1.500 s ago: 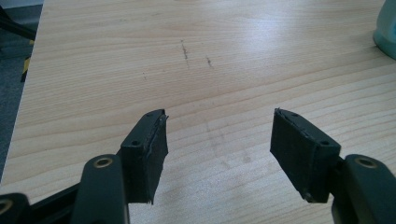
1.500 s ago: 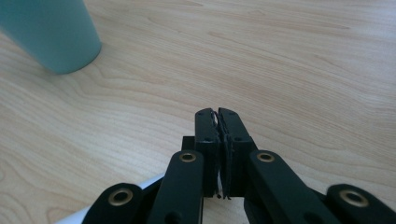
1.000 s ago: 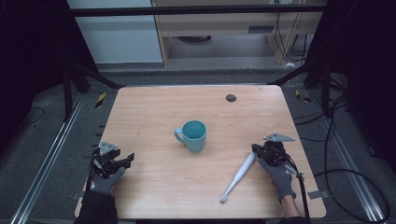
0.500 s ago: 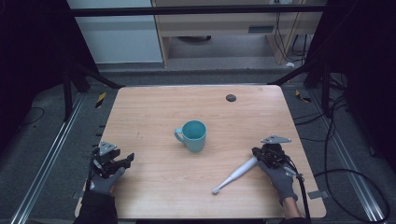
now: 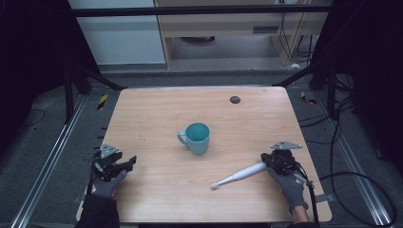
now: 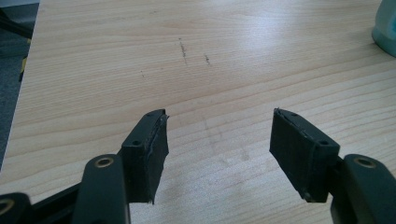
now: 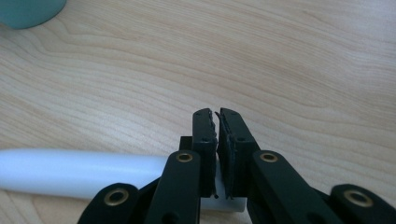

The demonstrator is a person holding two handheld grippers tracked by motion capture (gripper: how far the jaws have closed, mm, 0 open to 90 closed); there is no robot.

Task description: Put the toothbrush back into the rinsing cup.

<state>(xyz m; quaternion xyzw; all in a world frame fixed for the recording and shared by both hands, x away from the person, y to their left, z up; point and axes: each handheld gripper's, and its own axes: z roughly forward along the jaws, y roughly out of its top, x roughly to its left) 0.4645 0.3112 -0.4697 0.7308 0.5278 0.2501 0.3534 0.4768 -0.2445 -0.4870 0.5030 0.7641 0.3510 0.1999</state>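
Right gripper: the right gripper point(image 5: 267, 163) is clenched on the thick end of a white electric toothbrush point(image 5: 237, 174); in the right gripper view its jaws stand nearly together, with the white handle point(image 7: 79, 171) running out crosswise to their left and passing under them.
Toothbrush: it lies low over the table point(image 5: 157, 199), its brush head pointing away from the right gripper toward the table's middle; whether the head touches the wood I cannot tell.
Mug: a teal mug point(image 5: 196, 137) stands upright ahead and to the left of the right gripper, apart from the brush head, mouth open and nothing in it.
Left gripper: the left gripper point(image 5: 124, 163) is released, its jaws wide apart over bare wood, nothing between the pads point(image 6: 299, 151); the mug's edge point(image 6: 385, 28) sits far ahead to its right.
Step in hand: by my reading, the toothbrush is gripped and being carried, most likely toward the mug.
Next move: it would call for lifting the handle end, tipping the brush toward upright and bringing it over the mug's mouth before letting go. The grip sits at the very end of a long handle, so the brush could swing.
Left hand's part: it could steady the mug by its handle if the mug slides.
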